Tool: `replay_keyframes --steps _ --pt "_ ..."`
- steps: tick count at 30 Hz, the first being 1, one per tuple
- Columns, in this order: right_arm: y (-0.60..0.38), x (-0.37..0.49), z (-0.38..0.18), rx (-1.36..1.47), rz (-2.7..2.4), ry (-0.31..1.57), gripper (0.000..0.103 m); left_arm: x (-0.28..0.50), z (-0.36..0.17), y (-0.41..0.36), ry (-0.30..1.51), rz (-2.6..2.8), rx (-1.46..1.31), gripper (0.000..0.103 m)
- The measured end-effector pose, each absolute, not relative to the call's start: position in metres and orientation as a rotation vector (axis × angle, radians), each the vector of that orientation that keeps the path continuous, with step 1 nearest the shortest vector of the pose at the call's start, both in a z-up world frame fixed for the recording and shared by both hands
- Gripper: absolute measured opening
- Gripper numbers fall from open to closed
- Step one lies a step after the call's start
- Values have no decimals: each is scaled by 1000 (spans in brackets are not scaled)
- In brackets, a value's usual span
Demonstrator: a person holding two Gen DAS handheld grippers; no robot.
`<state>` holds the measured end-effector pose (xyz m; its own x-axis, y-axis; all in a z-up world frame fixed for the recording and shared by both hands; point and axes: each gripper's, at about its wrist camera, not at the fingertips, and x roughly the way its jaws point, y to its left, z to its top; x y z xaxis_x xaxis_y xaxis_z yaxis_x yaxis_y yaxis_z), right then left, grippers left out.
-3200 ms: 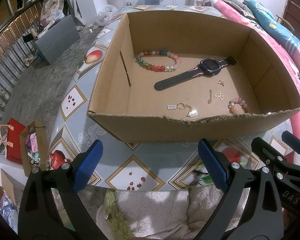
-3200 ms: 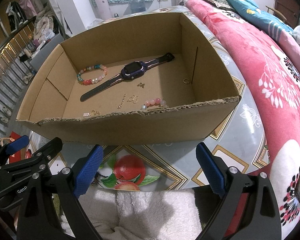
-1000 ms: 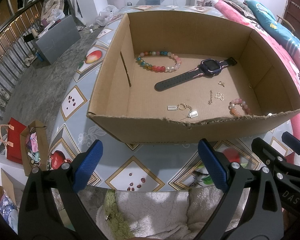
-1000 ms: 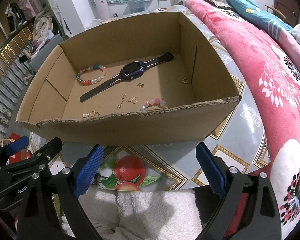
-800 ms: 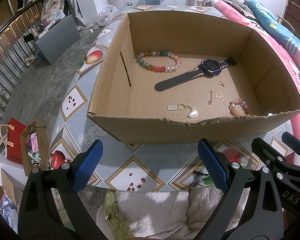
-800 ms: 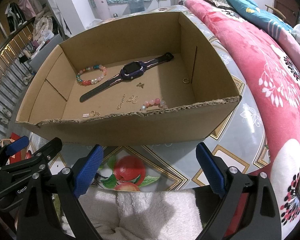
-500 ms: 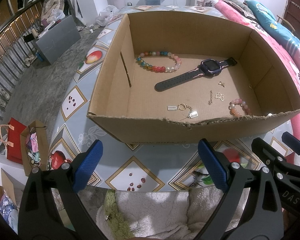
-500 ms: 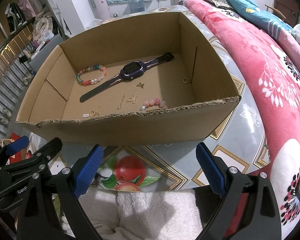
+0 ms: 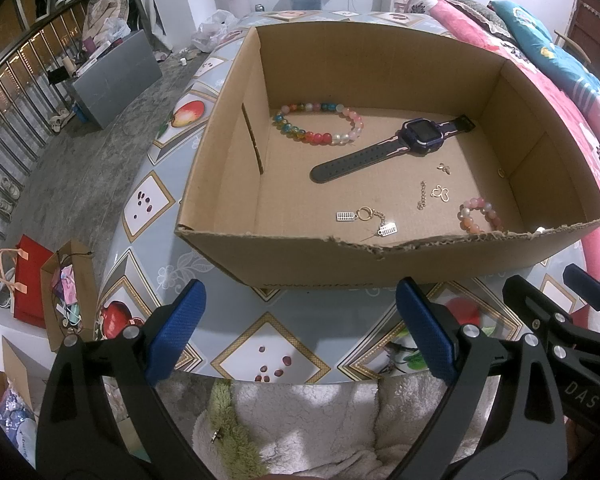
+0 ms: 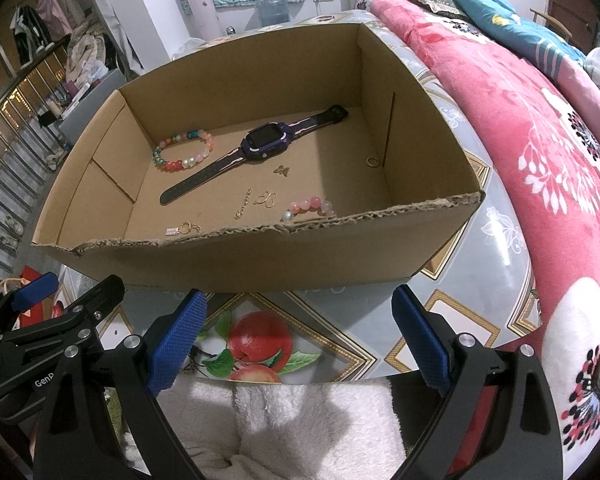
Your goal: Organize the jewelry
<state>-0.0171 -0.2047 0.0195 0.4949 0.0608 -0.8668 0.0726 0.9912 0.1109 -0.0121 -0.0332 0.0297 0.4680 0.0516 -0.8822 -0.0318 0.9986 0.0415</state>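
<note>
An open cardboard box [image 9: 340, 256] [image 10: 260, 256] stands on the patterned table. Inside lie a multicoloured bead bracelet [image 9: 318, 124] [image 10: 184, 152], a dark smartwatch [image 9: 396, 148] [image 10: 256, 148], a pink bead bracelet [image 9: 480, 214] [image 10: 310, 206], a gold keyring charm [image 9: 366, 218] [image 10: 184, 229], a short chain [image 9: 422, 196] [image 10: 244, 203], butterfly pendants [image 9: 440, 193] [image 10: 266, 199] and a small ring [image 9: 501, 173] [image 10: 373, 161]. My left gripper [image 9: 300, 332] and right gripper [image 10: 296, 332] are both open and empty, held in front of the box's near wall.
A pink floral blanket [image 10: 540, 152] covers the bed to the right. The table edge and white fleece [image 10: 300, 420] are below the grippers. Paper bags [image 9: 44, 284] stand on the floor at the left. A grey box [image 9: 116, 76] sits beyond.
</note>
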Motion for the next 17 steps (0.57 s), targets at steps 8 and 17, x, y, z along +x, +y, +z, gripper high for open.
replay_keyframes --steps 8,17 --pt "-205 -17 19 140 -7 1054 91 -11 30 -34 1083 51 21 92" --pt "-205 -17 19 142 -6 1055 91 -11 30 -33 1087 53 17 92"
